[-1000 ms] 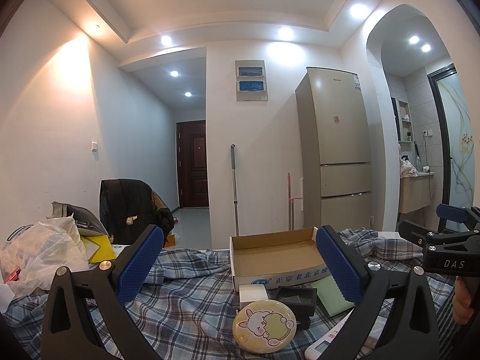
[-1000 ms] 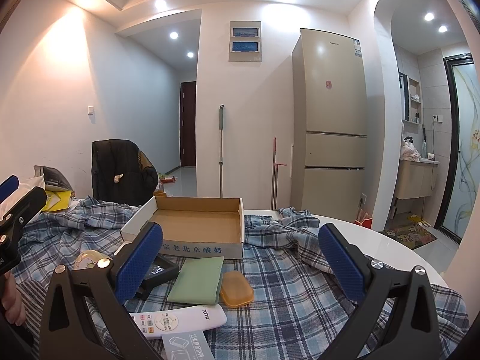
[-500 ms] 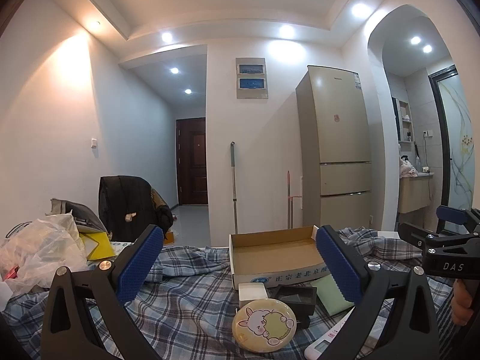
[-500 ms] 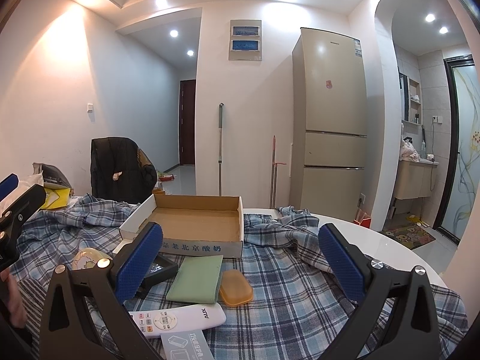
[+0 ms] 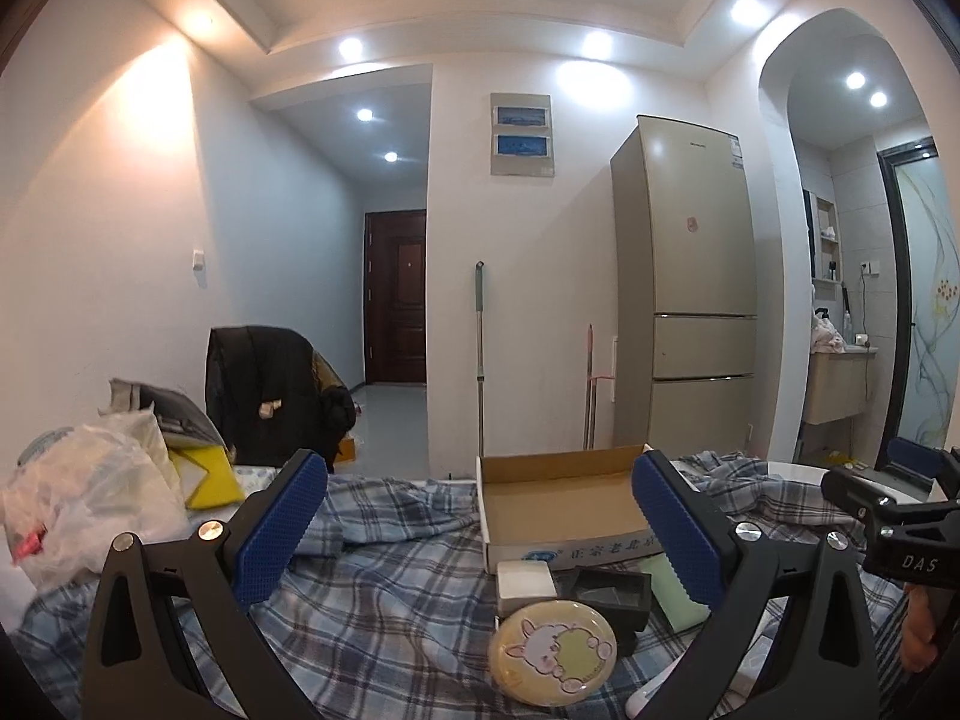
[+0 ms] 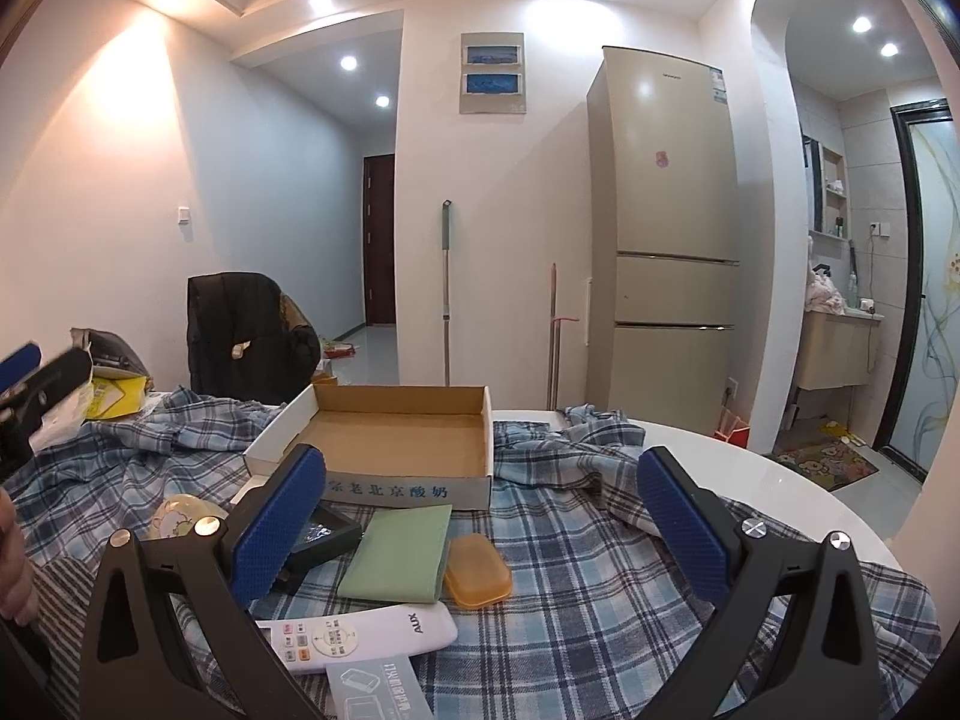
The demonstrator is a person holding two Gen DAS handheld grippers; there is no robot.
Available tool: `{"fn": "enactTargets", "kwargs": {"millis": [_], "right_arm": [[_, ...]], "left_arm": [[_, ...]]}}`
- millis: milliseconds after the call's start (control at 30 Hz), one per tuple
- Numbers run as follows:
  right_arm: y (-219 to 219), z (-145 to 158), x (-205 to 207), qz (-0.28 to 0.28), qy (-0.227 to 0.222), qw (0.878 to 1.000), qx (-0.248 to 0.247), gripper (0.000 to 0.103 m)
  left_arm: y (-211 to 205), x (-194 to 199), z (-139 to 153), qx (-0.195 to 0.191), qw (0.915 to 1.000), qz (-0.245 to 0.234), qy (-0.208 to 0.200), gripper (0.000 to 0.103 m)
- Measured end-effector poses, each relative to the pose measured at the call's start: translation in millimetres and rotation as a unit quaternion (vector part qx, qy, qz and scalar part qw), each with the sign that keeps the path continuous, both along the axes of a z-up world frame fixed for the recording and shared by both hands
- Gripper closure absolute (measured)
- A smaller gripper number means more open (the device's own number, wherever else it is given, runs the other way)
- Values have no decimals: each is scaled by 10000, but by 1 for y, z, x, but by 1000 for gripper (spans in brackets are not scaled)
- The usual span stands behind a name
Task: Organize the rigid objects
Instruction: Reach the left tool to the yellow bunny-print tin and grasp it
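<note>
on a round white table draped with blue plaid cloth, an empty cardboard box sits open-topped. just in front of it lie a green card case, an orange soap-shaped case touching its right edge, a black tray, a white aux remote control and a rabbit-print round badge, none inside the box. both the left gripper and the right gripper hover above the cloth, jaws spread wide, holding nothing. a beige refrigerator stands behind.
</note>
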State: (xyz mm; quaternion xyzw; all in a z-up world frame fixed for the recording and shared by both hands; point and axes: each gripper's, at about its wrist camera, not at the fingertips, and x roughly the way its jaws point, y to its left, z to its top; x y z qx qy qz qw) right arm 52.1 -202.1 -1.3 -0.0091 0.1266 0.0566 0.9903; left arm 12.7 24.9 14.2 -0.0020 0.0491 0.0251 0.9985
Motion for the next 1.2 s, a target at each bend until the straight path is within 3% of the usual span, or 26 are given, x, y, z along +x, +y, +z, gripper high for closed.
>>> {"fn": "enactTargets", "kwargs": {"millis": [200, 433, 533, 667, 900, 1200], "right_arm": [[4, 1, 0, -31, 14, 10000, -47, 0], [-1, 4, -1, -81, -30, 9999, 51, 0], [-7, 6, 0, -165, -60, 9997, 171, 0], [-16, 8, 0, -268, -88, 9989, 372, 0], [-23, 10, 3, -321, -39, 9983, 484, 0], [-18, 8, 1, -261, -106, 9991, 321, 0]], "left_arm": [[4, -3, 17, 28, 10000, 58, 37, 0], [8, 31, 12, -168, 9924, -210, 1198, 0], [0, 46, -2, -122, 9838, -330, 1755, 0], [-16, 67, -32, 25, 9630, -582, 2630, 0], [-49, 89, -62, 699, 9394, -733, 3276, 0], [-54, 110, -88, 774, 9167, -735, 3851, 12]]}}
